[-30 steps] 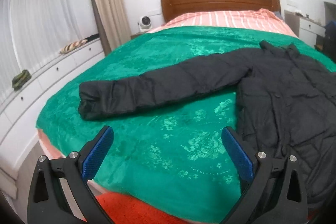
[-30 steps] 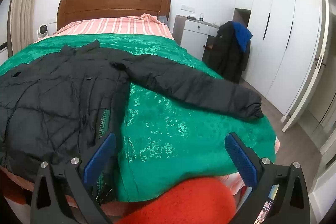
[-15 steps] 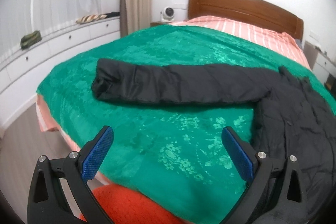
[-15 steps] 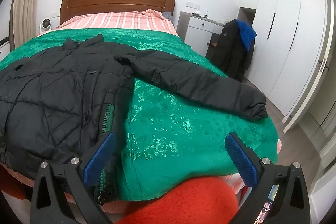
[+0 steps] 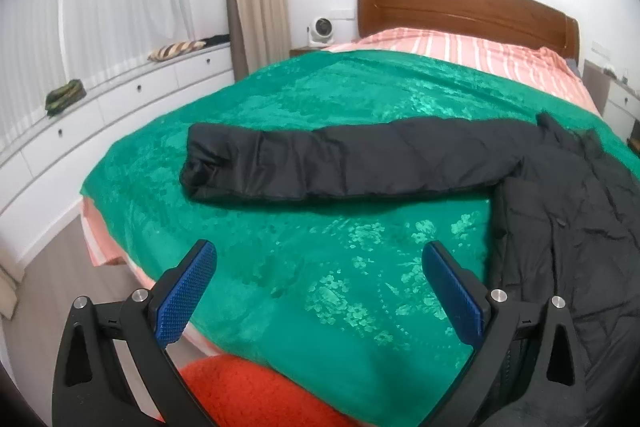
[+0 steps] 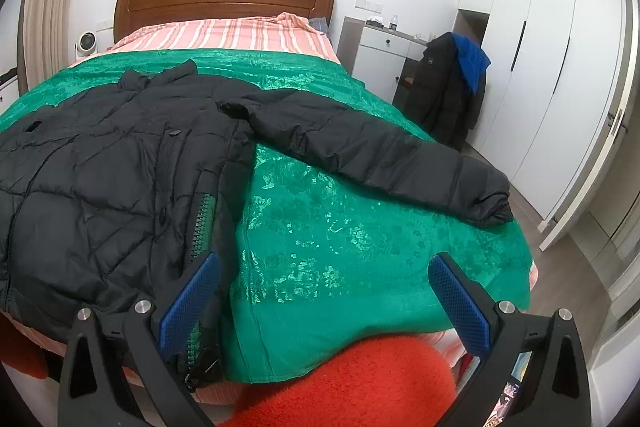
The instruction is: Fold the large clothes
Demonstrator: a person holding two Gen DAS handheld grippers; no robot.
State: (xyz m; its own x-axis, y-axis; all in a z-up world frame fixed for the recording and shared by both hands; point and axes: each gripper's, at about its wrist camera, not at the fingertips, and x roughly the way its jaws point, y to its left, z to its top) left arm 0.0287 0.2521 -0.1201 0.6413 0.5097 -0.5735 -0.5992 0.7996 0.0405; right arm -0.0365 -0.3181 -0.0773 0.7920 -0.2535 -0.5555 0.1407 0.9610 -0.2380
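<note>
My left gripper (image 5: 320,291) was spread wide and held nothing, and so was my right gripper (image 6: 324,297). In the last second I had swung the left one toward the window side, so the left sleeve (image 5: 340,163) came to the middle of its view; I judged this sleeve was my first fold. Both grippers hovered level above the foot edge of the bed (image 5: 280,251). The black coat (image 6: 112,171) lay flat on the green cover, its right sleeve (image 6: 384,163) reaching the right edge.
</note>
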